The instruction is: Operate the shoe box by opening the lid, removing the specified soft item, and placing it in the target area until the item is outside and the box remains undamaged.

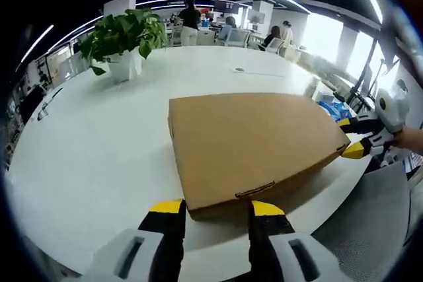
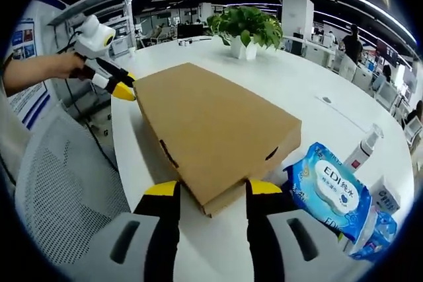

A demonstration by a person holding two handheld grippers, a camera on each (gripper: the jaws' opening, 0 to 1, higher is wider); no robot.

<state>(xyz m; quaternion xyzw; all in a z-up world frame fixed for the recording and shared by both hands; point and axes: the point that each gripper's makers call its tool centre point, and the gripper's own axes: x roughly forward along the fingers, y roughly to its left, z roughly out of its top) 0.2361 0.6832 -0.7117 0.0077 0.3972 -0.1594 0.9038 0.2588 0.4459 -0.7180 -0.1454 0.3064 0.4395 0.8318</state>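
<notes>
A shut brown cardboard shoe box point(image 1: 251, 140) lies flat on the white table point(image 1: 99, 137). My left gripper point(image 1: 217, 211) is open, its yellow-tipped jaws standing either side of the box's near edge. My right gripper point(image 1: 351, 138) comes in from the right, its tips at the box's far right corner. In the right gripper view the box point(image 2: 211, 123) runs away from me, and my right gripper point(image 2: 213, 189) is open with the box's near corner between its jaws. My left gripper point(image 2: 122, 85), held by a hand, meets the box's far left corner. The lid stays down, so the contents are hidden.
A blue wet-wipes pack point(image 2: 330, 189) and a white spray bottle point(image 2: 367, 143) lie right of the box. A potted plant point(image 1: 125, 37) point(image 2: 248, 28) stands farther back on the table. A grey mesh chair point(image 2: 66, 183) point(image 1: 377, 216) is at the table's edge. People sit far behind.
</notes>
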